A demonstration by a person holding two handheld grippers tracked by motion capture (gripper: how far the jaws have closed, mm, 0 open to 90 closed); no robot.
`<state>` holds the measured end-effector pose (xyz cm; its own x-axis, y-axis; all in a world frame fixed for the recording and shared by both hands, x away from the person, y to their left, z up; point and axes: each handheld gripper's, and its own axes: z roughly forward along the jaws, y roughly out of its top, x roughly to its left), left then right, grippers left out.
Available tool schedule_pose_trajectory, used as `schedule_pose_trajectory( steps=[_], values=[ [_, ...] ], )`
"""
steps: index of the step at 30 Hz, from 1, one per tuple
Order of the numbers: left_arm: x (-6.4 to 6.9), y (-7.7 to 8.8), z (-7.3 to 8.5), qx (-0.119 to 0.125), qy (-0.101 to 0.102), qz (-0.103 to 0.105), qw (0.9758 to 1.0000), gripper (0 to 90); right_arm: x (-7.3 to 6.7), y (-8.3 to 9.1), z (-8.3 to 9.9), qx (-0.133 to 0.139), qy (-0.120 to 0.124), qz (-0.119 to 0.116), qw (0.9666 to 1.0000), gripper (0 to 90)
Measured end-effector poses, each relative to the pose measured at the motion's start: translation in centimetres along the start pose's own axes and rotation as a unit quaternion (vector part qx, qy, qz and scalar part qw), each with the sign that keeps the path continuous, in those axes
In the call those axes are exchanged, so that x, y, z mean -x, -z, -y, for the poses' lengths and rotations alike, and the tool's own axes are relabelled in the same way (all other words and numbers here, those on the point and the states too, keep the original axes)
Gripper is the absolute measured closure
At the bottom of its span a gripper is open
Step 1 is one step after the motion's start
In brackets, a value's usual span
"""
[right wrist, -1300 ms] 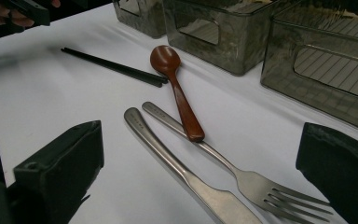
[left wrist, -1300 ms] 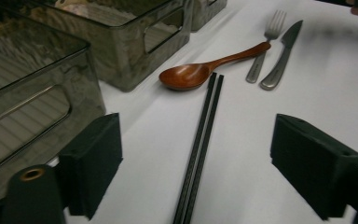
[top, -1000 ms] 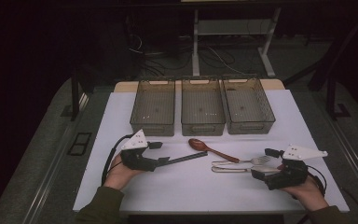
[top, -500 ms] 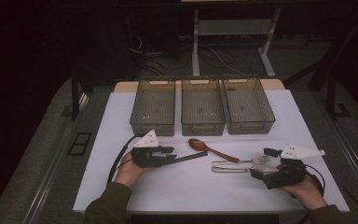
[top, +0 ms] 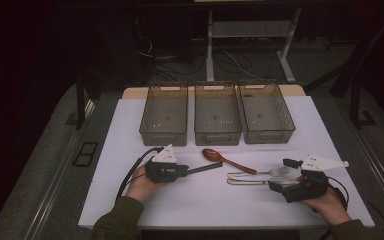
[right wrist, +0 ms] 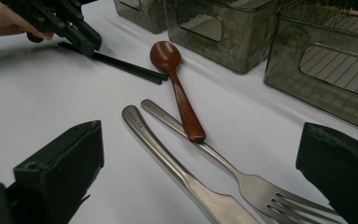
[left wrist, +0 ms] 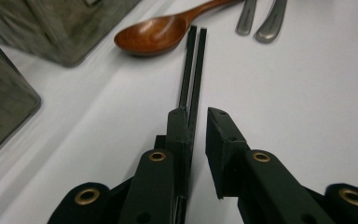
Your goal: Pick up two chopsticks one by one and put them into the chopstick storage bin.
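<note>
Black chopsticks (left wrist: pixel 192 70) lie as a pair on the white sheet (top: pixel 180 205), tips just short of the wooden spoon (top: pixel 220 157) bowl. Left gripper (top: pixel 187 171) is over their near end. Its jaws have just been closing and now stand narrow, with the sticks between them. In the left gripper view one jaw lies against the pair while a sliver of sheet shows before the other, so I judge the pads are not yet pressing; grip not complete.

The approach runs along the sticks, not across them. Likely reason: a long thin pair is gathered more surely when both sticks sit inside the jaws, and the low angle keeps the jaws near the sheet.

Right gripper (top: pixel 279 183) rests at the right, jaws wide, nothing between them. It sits near the tines of the fork (right wrist: pixel 223 161) and the blade end of the knife (right wrist: pixel 177 170), both of which lie side by side, handles toward the spoon. The spoon handle lies across the fork handle, touching it. I read this hand as waiting.

Three clear bins (top: pixel 217 115) stand in a row at the far side of the sheet, all empty as far as can be seen. Probable purpose: one kind of utensil per bin.

Risk: closing on one stick alone would leave the other on the sheet or skew the pair.
</note>
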<state>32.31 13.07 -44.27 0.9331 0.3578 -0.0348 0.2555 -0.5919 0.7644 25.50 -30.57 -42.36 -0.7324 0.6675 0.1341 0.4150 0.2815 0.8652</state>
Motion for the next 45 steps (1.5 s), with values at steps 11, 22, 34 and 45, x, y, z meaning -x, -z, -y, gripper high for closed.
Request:
schedule_pose_trajectory(
  steps=[11,22,34,45],
  values=[
    [0.0,-0.22,0.26,-0.021,-0.013,-0.009,0.9997,79.5,0.08,0.05,-0.01,0.0,-0.002,0.001,1.0,0.4],
    [0.07,-0.38,0.31,-0.028,-0.019,-0.004,0.9994,80.7,0.11,0.02,-0.02,0.0,-0.003,0.001,1.0,0.4],
    [0.26,-0.66,0.34,-0.038,-0.024,0.006,0.999,82.0,0.11,0.04,-0.02,0.0,-0.002,0.001,1.0,0.4],
    [0.18,-0.67,0.47,-0.035,-0.022,0.013,0.999,84.1,0.01,-0.18,0.03,-0.009,0.0,0.0,1.0,0.4]
  ],
)
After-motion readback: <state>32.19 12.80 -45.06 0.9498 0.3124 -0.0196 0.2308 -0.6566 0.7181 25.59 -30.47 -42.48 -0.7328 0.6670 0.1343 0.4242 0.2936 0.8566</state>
